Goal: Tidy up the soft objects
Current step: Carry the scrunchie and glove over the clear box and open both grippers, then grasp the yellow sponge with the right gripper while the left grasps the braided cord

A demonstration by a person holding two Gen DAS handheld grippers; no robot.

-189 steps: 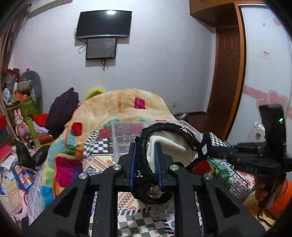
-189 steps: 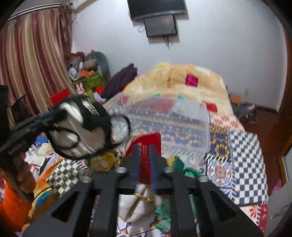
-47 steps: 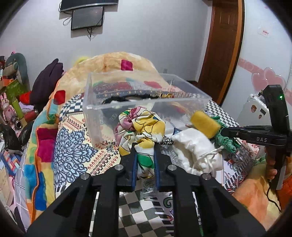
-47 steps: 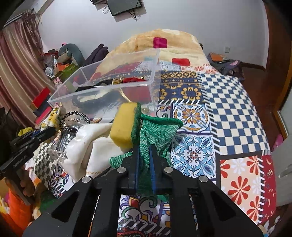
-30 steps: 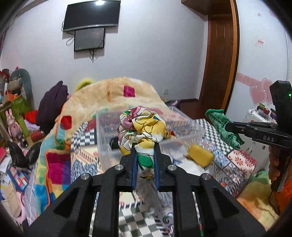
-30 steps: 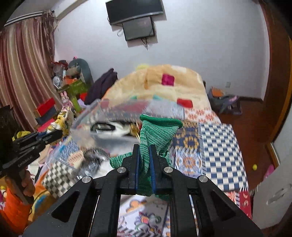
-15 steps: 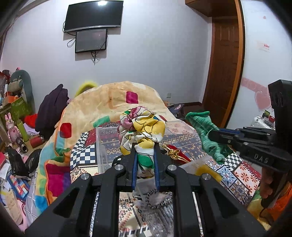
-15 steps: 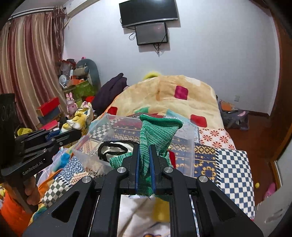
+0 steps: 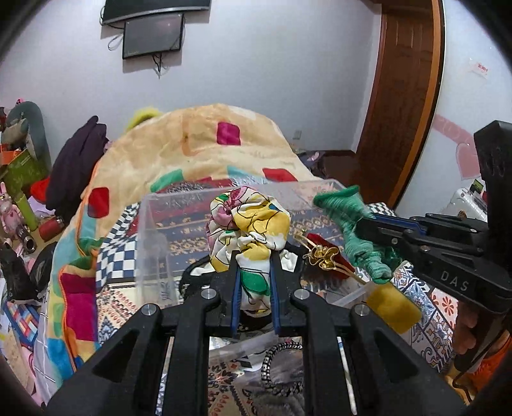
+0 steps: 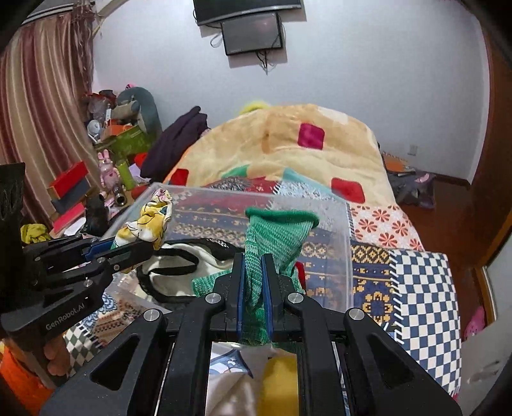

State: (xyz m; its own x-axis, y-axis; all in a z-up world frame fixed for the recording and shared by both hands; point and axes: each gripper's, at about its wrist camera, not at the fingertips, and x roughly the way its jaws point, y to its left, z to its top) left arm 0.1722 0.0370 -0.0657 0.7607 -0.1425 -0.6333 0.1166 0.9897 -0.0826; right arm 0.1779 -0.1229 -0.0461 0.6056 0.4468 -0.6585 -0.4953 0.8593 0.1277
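Patchwork bedding carries a clear bin; left jaws pinch floral cloth, right jaws green knit.

- A home bedroom: bed under a patchwork quilt and a heaped blanket.
- TV on the wall, striped curtain, wooden door.
- Toys and boxes cluttered beside the bed.
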